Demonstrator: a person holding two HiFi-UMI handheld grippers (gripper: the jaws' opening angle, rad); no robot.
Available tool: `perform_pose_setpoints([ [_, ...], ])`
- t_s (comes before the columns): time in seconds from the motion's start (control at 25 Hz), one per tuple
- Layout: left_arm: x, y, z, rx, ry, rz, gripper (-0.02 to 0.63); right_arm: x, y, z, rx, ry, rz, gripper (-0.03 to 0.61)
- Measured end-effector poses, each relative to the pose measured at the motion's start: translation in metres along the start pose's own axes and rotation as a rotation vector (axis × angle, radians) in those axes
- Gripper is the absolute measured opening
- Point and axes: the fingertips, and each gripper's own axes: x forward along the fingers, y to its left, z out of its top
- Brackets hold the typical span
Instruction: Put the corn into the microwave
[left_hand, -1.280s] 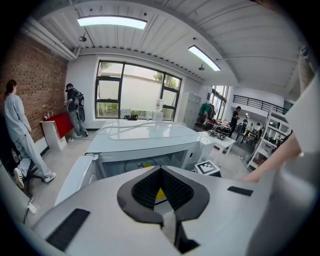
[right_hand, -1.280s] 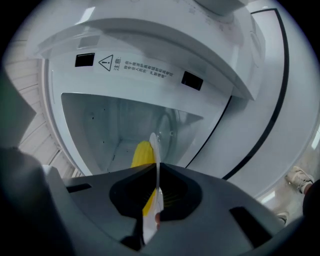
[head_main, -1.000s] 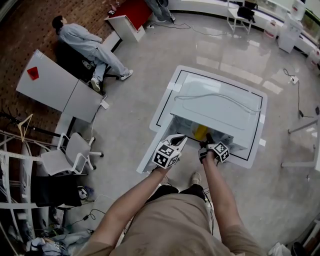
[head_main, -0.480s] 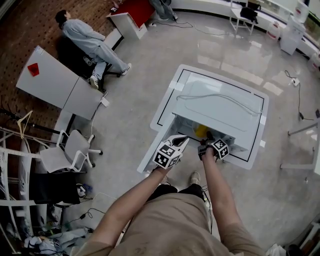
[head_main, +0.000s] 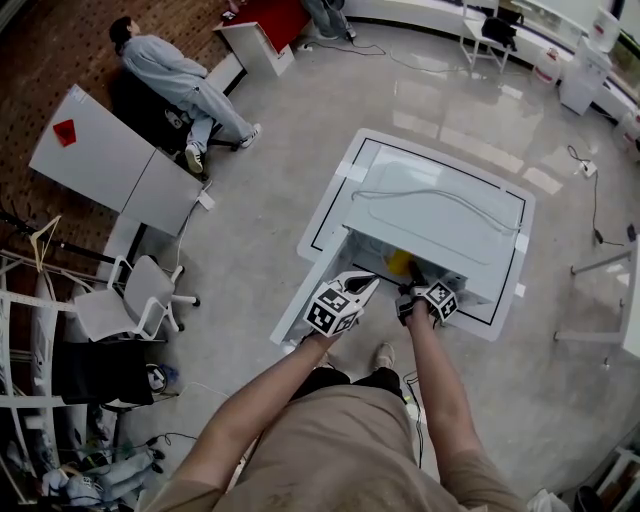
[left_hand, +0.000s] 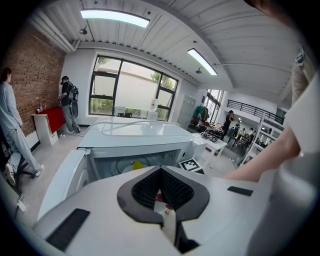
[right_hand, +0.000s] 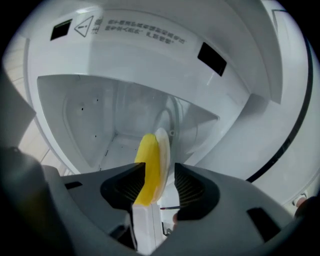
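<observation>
The white microwave stands on a low white table with its door swung open to the left. In the right gripper view, the yellow corn with its pale husk lies between the jaws of my right gripper, inside the microwave cavity. Those jaws are opening: a gap shows between the corn and the right pad. From the head view the corn shows just inside the opening, ahead of the right gripper. My left gripper hovers shut and holding nothing by the open door, facing the microwave.
A power cable lies on the microwave's top. A seated person, white boards, an office chair and a red cabinet stand off to the left and back. More people stand far behind.
Both grippers stay at the microwave's mouth with the corn in the same spot. Only the head view has shifted a little.
</observation>
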Motion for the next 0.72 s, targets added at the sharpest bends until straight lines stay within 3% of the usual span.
perform_pose_setpoints([
  [0.24,0.0,-0.002,-0.002,0.002,0.004,-0.004,-0.002,-0.03,-0.006,0.002,-0.24,-0.063,-0.011,0.176],
  [0.44,0.001,-0.001,-0.005,-0.003,0.005,0.001,-0.002,-0.033,-0.017,-0.021,-0.7,0.02,-0.142,0.181],
  [0.56,0.002,-0.001,-0.006,-0.003,0.012,0.003,-0.002,-0.024,-0.013,-0.034,-0.918,0.073,-0.206,0.183],
  [0.64,0.002,-0.002,-0.007,-0.004,0.015,0.004,-0.002,-0.019,-0.01,-0.038,-0.992,0.091,-0.23,0.183],
  [0.72,0.003,-0.002,-0.007,-0.007,0.013,0.005,-0.001,-0.014,-0.009,-0.037,-1.005,0.097,-0.248,0.183],
])
